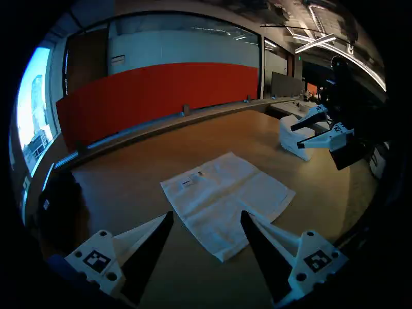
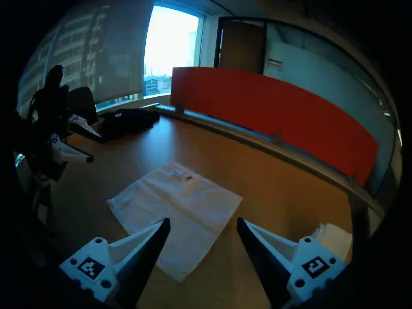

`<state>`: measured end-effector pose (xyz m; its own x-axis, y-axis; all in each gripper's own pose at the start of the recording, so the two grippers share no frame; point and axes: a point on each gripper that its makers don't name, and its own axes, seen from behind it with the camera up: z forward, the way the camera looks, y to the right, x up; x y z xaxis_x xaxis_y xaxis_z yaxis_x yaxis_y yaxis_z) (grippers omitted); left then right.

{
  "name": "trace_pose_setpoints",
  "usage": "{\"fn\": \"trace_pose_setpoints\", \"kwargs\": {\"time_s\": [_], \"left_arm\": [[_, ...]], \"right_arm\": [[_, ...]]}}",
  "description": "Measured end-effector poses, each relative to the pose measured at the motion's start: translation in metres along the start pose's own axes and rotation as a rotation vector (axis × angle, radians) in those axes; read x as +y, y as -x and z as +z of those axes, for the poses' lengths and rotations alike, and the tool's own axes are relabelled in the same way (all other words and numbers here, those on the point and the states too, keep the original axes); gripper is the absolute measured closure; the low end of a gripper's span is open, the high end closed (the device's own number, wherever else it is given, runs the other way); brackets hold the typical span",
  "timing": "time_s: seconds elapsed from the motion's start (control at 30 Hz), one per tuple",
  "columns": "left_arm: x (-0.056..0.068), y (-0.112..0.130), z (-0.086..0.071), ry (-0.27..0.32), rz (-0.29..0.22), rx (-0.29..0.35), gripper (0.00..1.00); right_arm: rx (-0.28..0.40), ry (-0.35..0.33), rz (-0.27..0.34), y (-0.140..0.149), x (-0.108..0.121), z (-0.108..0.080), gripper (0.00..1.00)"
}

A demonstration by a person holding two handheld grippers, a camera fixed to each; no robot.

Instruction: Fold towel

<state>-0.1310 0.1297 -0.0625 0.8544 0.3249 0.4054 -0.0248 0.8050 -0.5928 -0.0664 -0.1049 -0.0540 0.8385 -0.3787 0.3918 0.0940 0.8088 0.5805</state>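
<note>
The towel point(image 1: 226, 201) lies flat, long axis diagonal across the table point(image 1: 129, 180).

tag point(image 1: 191, 180) on towel point(image 1: 232, 203) too small to read, dark bundle point(image 2: 129, 119) indistinct

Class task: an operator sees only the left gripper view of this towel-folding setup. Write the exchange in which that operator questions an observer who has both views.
Operator: Seen along its own fingers, what is the right gripper aimed at?
Observer: The right gripper is open and holds nothing. Its two tips frame the near part of the towel, which lies flat on the table.
Operator: And what stands behind my left gripper?
Observer: The left gripper is held up to one side of the towel, clear of it. Behind it runs a shaded window, with buildings faintly visible through the shade.
</note>
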Motion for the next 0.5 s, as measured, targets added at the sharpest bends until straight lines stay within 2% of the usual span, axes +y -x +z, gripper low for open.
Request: {"fn": "trace_pose_setpoints", "kwargs": {"time_s": [0.27, 0.5], "left_arm": [[0.014, 0.034, 0.019, 0.051, 0.011, -0.066, 0.03], [0.018, 0.060, 0.038, 0.063, 0.019, -0.115, 0.03]], "right_arm": [[-0.056, -0.021, -0.008, 0.033, -0.008, 0.016, 0.00], [-0.096, -0.038, -0.007, 0.059, -0.017, 0.028, 0.00]]}}
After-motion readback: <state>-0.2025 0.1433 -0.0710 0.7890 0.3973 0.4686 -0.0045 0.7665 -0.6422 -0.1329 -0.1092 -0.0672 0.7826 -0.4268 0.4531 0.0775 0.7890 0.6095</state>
